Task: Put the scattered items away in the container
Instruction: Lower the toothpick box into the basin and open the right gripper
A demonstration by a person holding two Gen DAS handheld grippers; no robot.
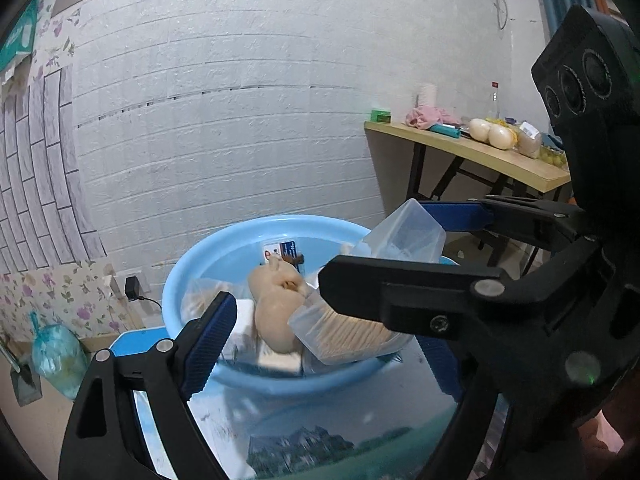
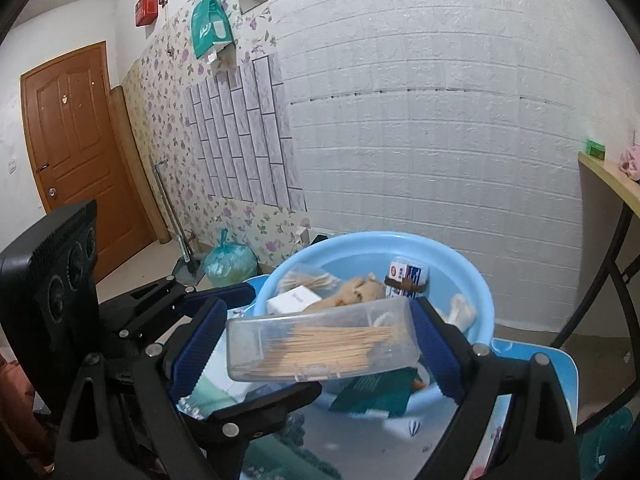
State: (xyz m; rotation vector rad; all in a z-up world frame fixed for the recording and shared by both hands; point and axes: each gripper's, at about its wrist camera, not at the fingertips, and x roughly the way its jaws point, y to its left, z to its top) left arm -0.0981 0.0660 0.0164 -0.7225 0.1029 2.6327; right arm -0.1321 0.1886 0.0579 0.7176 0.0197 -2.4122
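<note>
Right gripper (image 2: pixel 320 344): jaws standing wide and clamping a clear plastic box (image 2: pixel 320 344) of thin wooden sticks end to end, blue pads pressing on both short ends; box lying level, hanging just above the near rim of the light blue basin (image 2: pixel 476 280). Left gripper (image 1: pixel 304 320): jaws standing wide, gripping nothing; its blue-padded left finger (image 1: pixel 208 340) lying over the basin's near-left rim; the right gripper's black finger crossing in front of it. Basin: sitting on a blue-edged glossy table (image 2: pixel 560 380); holding a tan plush toy (image 1: pixel 276 312), a white box (image 2: pixel 292 300), a small carton with a dark band (image 2: pixel 408 276), a clear bag of sticks (image 2: pixel 308 280); a dark green packet (image 2: pixel 376 396) leaning over the near rim beneath the held box. Background: white brick-pattern wall (image 2: pixel 440 120); wooden side table (image 1: pixel 472 152) carrying assorted goods; brown door (image 2: pixel 76 140); tied bluish bag (image 2: pixel 232 264) on the floor.
</note>
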